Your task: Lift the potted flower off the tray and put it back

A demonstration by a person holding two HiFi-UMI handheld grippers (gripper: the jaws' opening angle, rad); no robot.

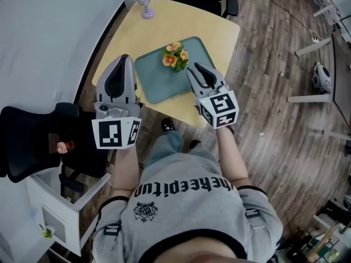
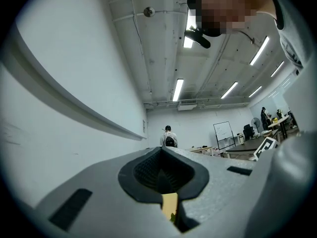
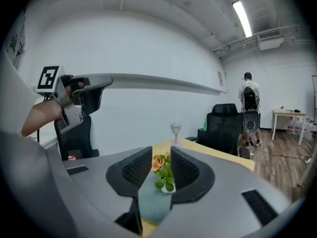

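The potted flower point(image 1: 174, 56), orange blooms over green leaves, stands on the teal tray point(image 1: 159, 81) on the yellow table point(image 1: 214, 32). My right gripper point(image 1: 193, 68) hovers at the tray's near right edge, just short of the flower. In the right gripper view its jaws point(image 3: 161, 150) stand a little apart, framing the flower point(image 3: 159, 163) and the tray point(image 3: 152, 205) farther ahead; nothing touches the pads. My left gripper point(image 1: 125, 59) hangs over the table's near left edge beside the tray and points slightly upward. Its jaws point(image 2: 161, 150) are closed with nothing between them.
A lilac goblet-shaped ornament point(image 1: 144, 4) stands at the table's far corner. A black office chair point(image 1: 33, 138) and a white cabinet point(image 1: 55, 212) sit to my left, another chair point(image 1: 230, 5) behind the table. A white wall runs along the left. A person with a backpack point(image 3: 249, 100) stands far off.
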